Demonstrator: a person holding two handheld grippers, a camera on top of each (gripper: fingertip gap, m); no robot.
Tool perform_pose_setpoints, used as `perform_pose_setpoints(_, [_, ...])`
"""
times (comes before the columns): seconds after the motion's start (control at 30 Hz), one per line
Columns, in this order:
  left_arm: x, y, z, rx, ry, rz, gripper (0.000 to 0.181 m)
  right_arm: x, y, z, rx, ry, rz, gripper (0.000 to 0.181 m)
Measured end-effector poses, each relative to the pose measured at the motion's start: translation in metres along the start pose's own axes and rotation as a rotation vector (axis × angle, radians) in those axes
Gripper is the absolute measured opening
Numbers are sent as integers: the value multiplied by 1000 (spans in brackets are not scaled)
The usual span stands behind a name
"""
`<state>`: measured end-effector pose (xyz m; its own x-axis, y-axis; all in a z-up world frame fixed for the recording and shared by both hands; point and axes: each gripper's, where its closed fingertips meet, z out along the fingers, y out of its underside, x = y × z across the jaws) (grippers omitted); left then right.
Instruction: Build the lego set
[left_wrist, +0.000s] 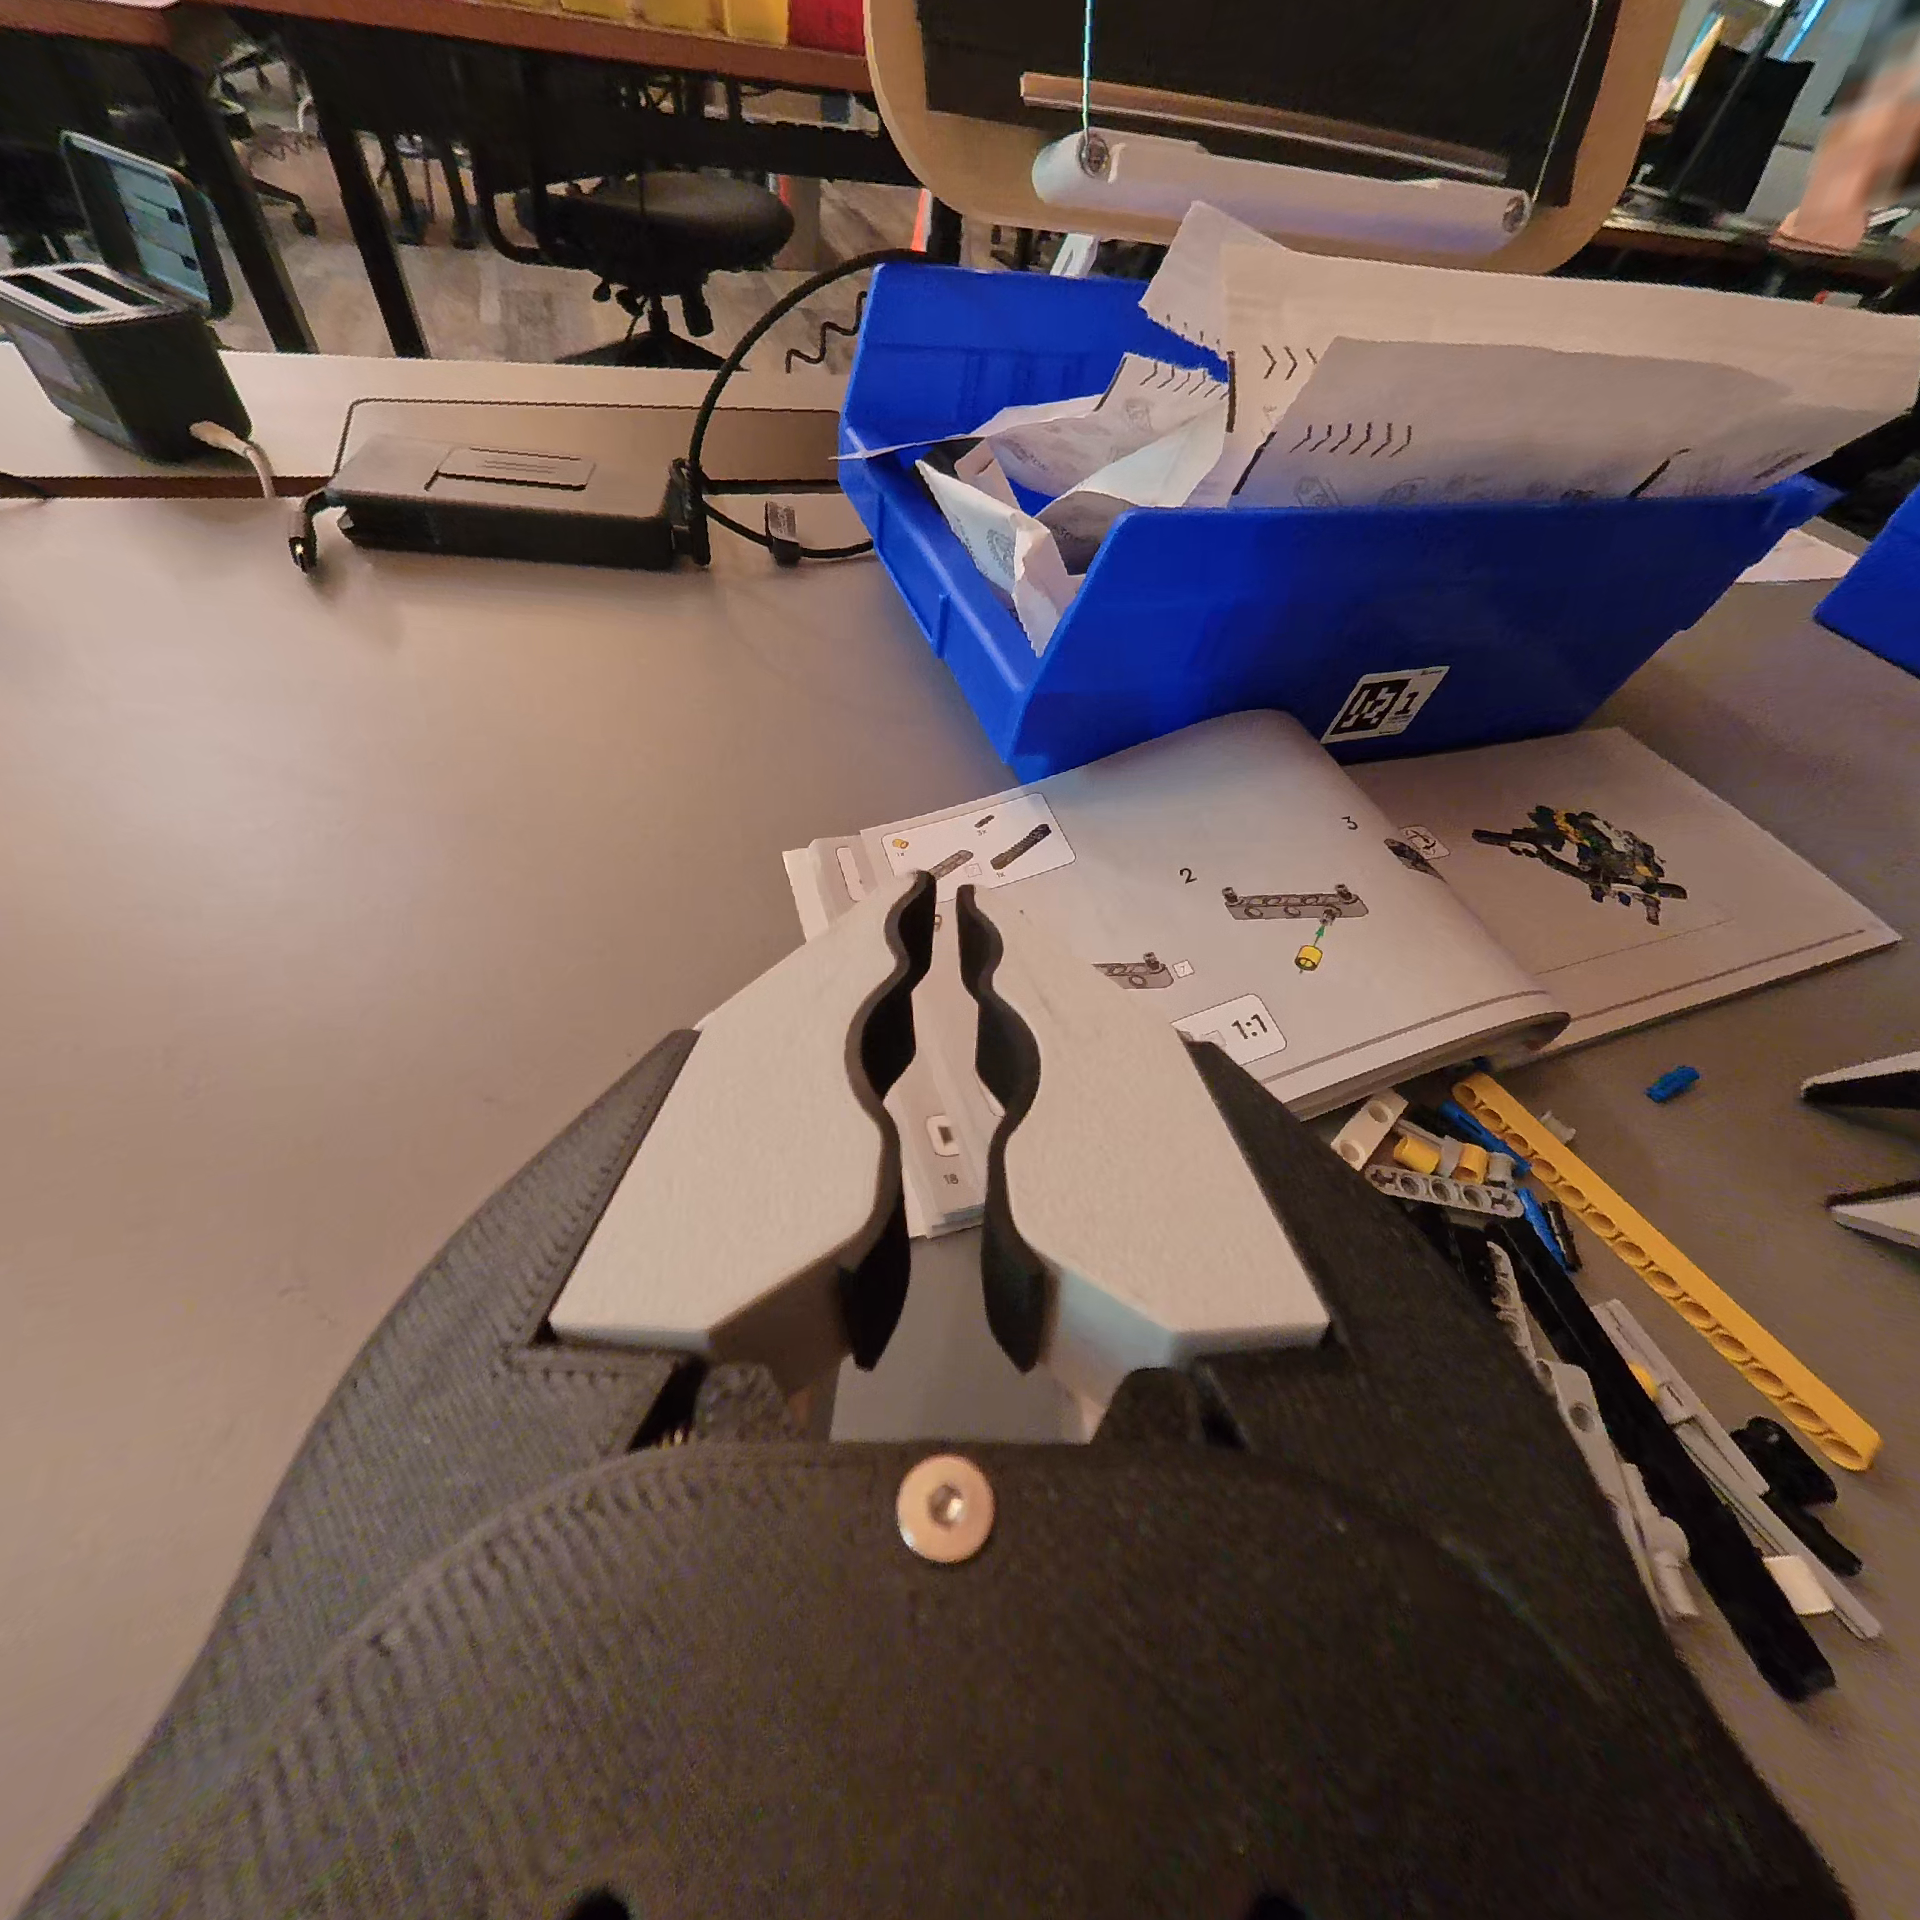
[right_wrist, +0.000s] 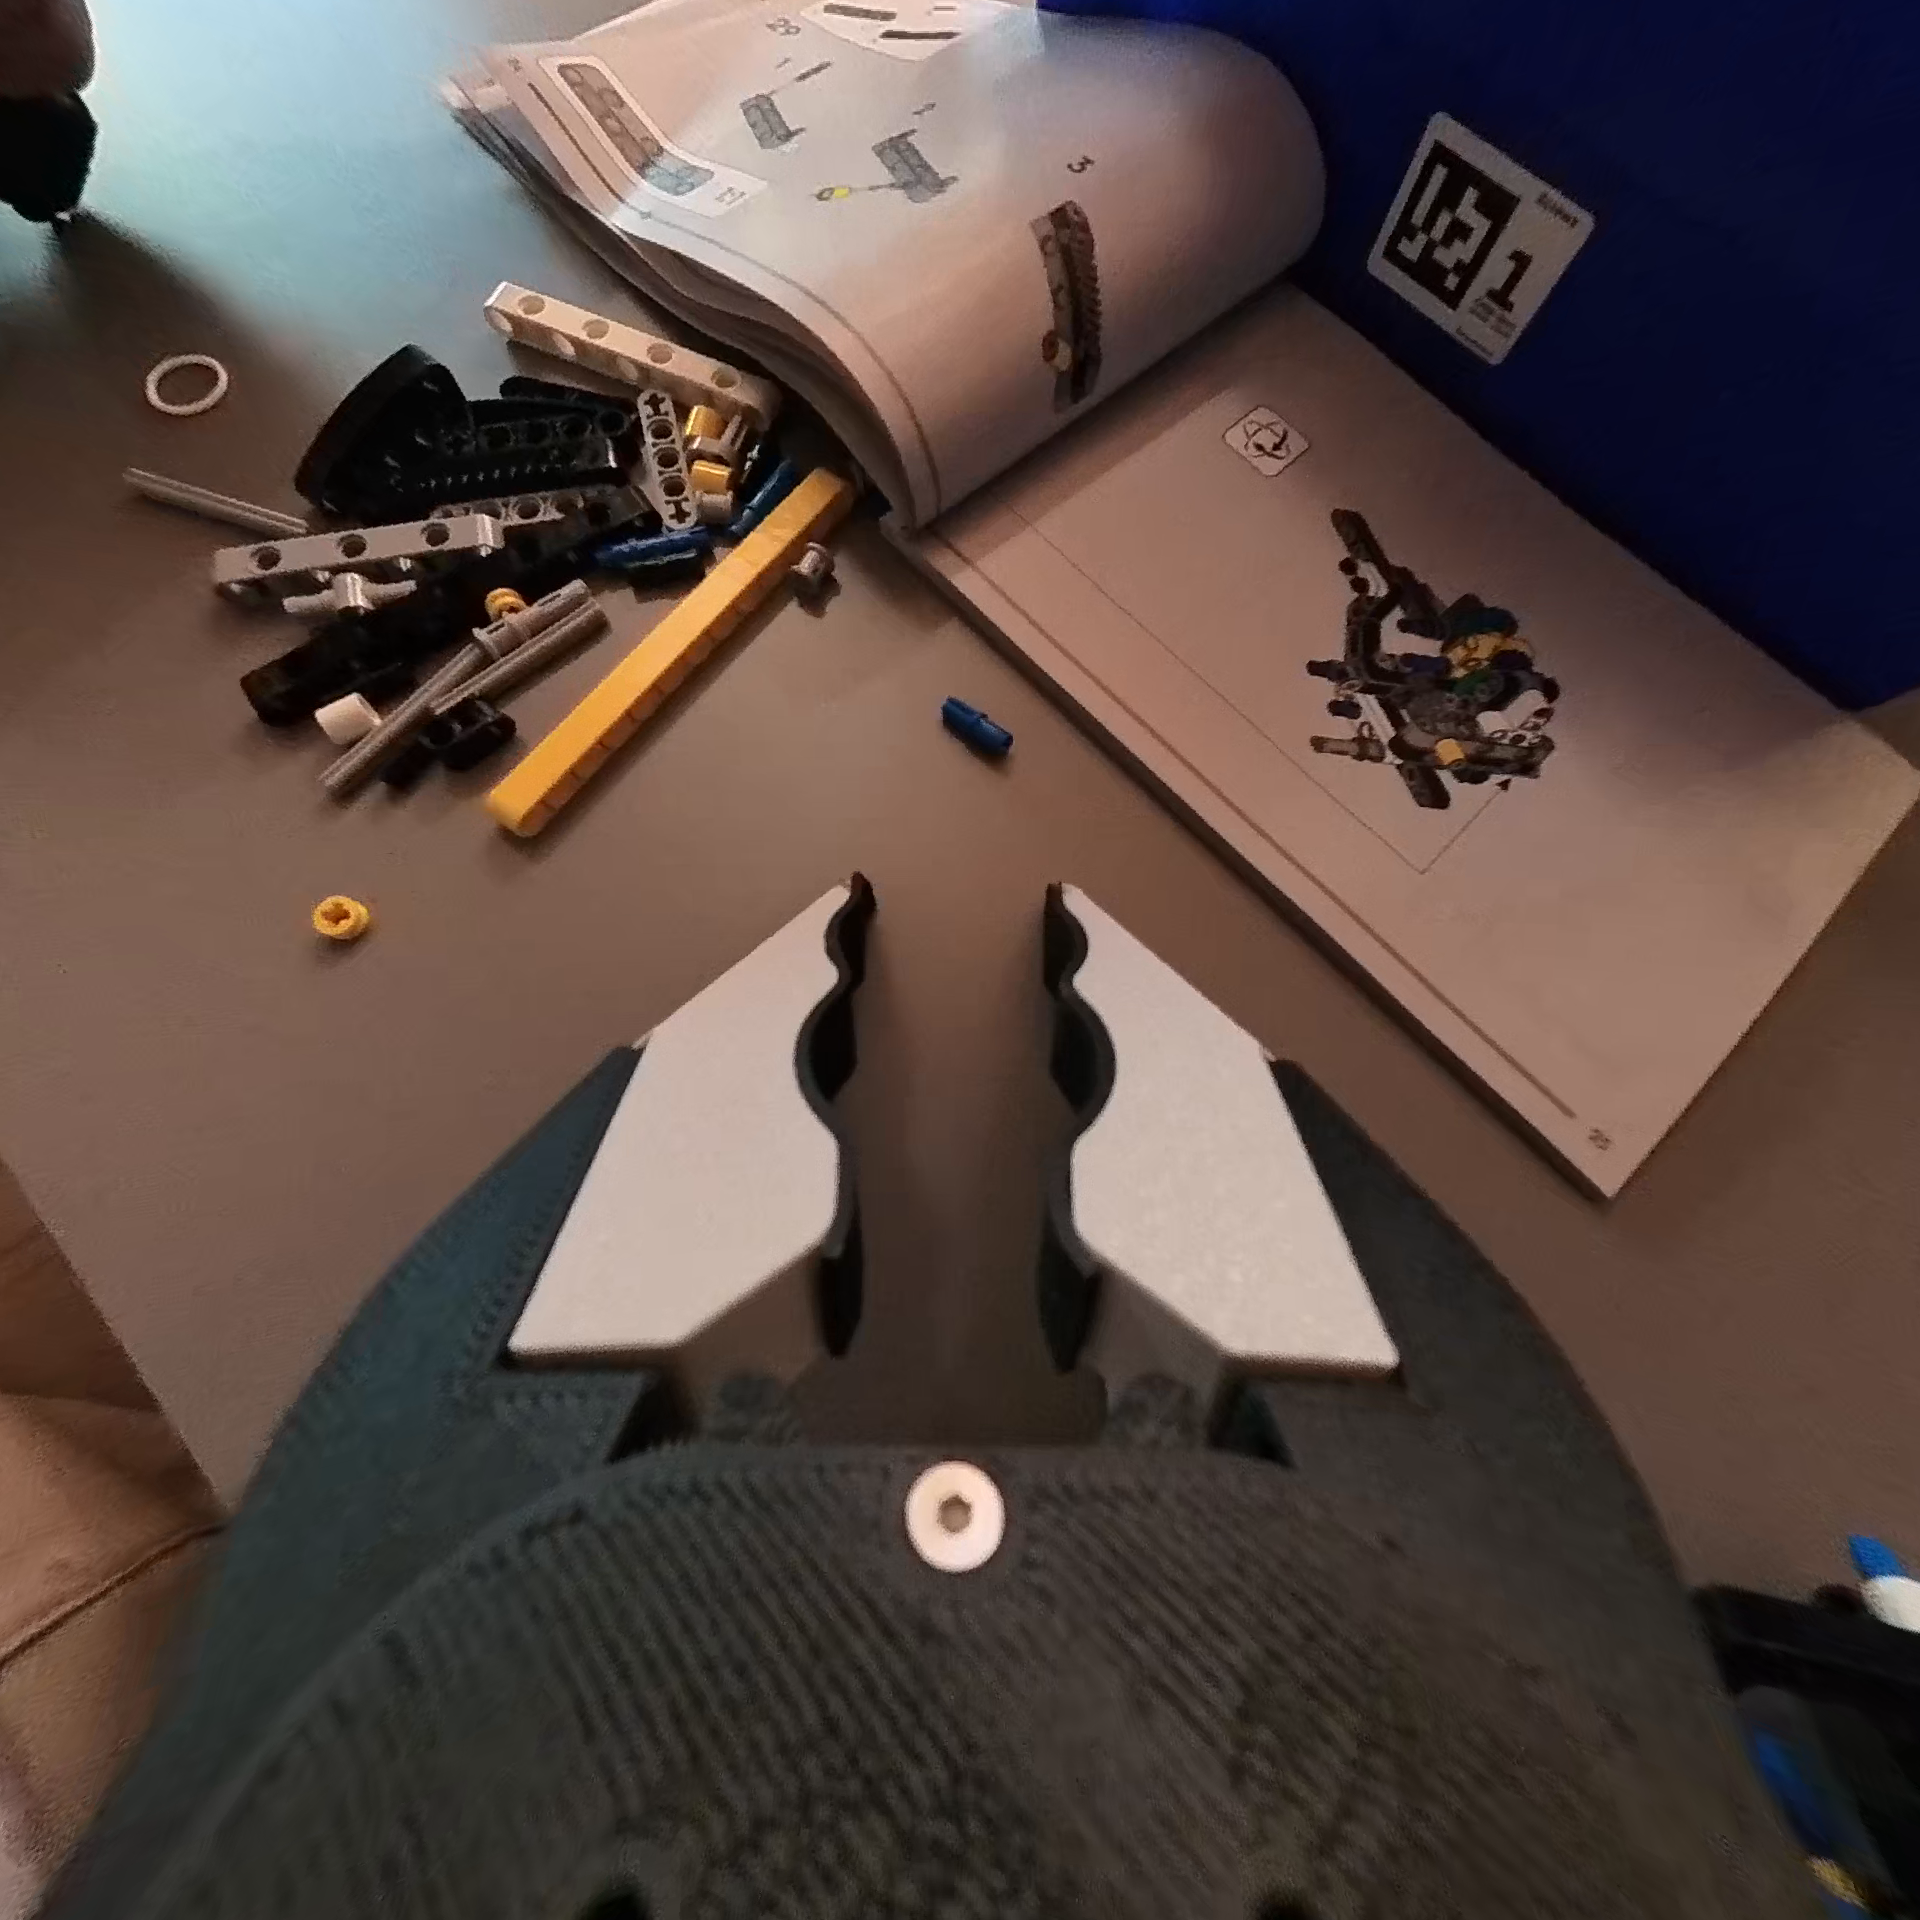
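Observation:
An open instruction booklet (left_wrist: 1299, 914) lies on the grey table in front of a blue bin (left_wrist: 1351, 623). A pile of loose lego pieces (left_wrist: 1507, 1174) lies by its near edge, with a long yellow beam (left_wrist: 1662, 1278) and a lone blue pin (left_wrist: 1673, 1083). My left gripper (left_wrist: 943, 891) hovers over the booklet's left pages, jaws almost closed with nothing seen between them. In the right wrist view, my right gripper (right_wrist: 956, 894) is open and empty above bare table, just short of the blue pin (right_wrist: 977, 724), the yellow beam (right_wrist: 675, 644), the pile (right_wrist: 499, 520) and the booklet (right_wrist: 1195, 623).
The blue bin (right_wrist: 1714, 156) holds torn paper bags (left_wrist: 1351, 416). A black power adapter (left_wrist: 509, 499) with cables and a black device (left_wrist: 114, 353) sit at the far left. A yellow bush (right_wrist: 341, 916) and a white ring (right_wrist: 187, 384) lie apart from the pile. The grippers' ends are close to 25 cm from one another. My left tips are about 20 cm from the lone blue pin (left_wrist: 1673, 1083), my right tips only 4 cm. The right camera catches it too, in the right wrist view (right_wrist: 972, 726).

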<state>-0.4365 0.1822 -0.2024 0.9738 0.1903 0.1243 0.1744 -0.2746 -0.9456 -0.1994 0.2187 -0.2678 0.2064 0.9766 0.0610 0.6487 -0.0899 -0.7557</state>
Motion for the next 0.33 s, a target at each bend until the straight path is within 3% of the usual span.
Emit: perform_pose_setpoints(0.33, [6,0,-1,5,24,13,6,-5,-2,-2,16,60,-114,30])
